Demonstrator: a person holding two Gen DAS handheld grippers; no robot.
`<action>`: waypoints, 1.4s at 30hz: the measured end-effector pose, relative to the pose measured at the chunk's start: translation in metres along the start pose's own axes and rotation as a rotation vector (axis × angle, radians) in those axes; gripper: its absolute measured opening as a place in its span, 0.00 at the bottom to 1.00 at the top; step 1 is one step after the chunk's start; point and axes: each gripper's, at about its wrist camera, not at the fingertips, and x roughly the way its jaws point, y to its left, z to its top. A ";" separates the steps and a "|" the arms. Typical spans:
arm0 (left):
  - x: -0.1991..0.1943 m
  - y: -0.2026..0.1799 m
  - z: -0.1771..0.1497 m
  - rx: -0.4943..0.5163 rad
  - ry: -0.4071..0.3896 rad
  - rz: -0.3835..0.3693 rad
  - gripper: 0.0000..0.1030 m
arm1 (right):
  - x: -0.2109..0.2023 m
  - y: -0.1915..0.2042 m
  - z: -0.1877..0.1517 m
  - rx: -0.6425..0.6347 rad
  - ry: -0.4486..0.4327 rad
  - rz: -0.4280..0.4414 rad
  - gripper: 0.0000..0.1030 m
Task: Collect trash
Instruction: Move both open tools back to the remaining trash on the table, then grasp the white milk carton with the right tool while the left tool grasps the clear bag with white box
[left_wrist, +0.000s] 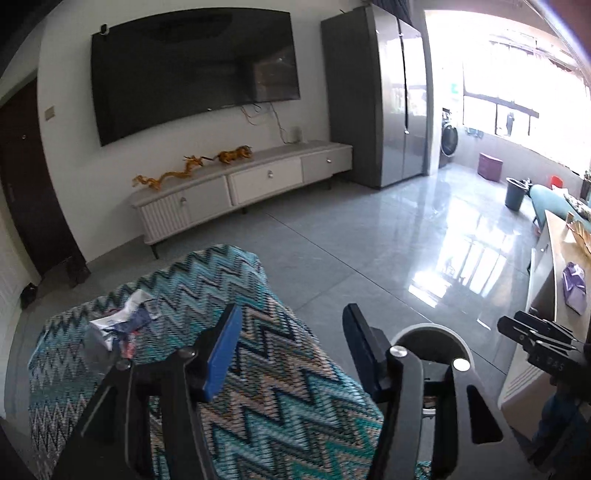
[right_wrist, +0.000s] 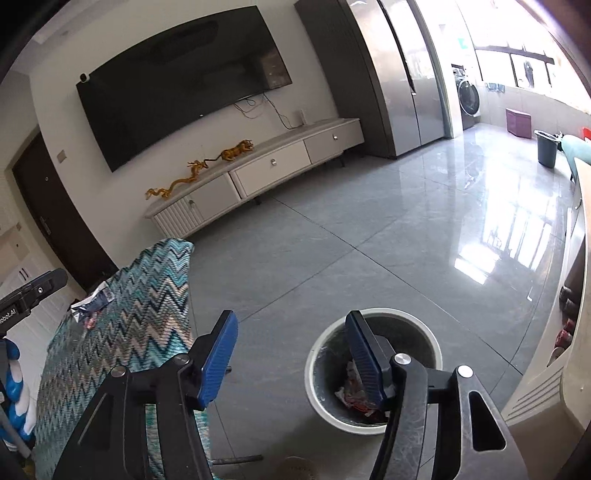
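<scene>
Some crumpled wrappers already lie in the round white-rimmed bin, the crumpled white-and-blue wrapper remains on the zigzag-patterned teal cloth, and both tongs, left gripper and right gripper, gape wide and empty

Left gripper: jaws spread wide, blue pads facing inward, nothing held between them. Right gripper: jaws likewise spread wide, empty, angled downward. Both held side by side, level with each other, pointing forward.
</scene>
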 end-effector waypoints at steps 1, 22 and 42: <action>-0.009 0.010 -0.001 -0.010 -0.020 0.019 0.57 | -0.003 0.009 0.001 -0.008 -0.005 0.015 0.57; -0.091 0.148 -0.038 -0.187 -0.133 0.215 0.58 | -0.012 0.169 0.013 -0.242 0.013 0.202 0.58; -0.036 0.298 -0.129 -0.401 0.040 0.145 0.72 | 0.096 0.315 0.014 -0.342 0.213 0.409 0.64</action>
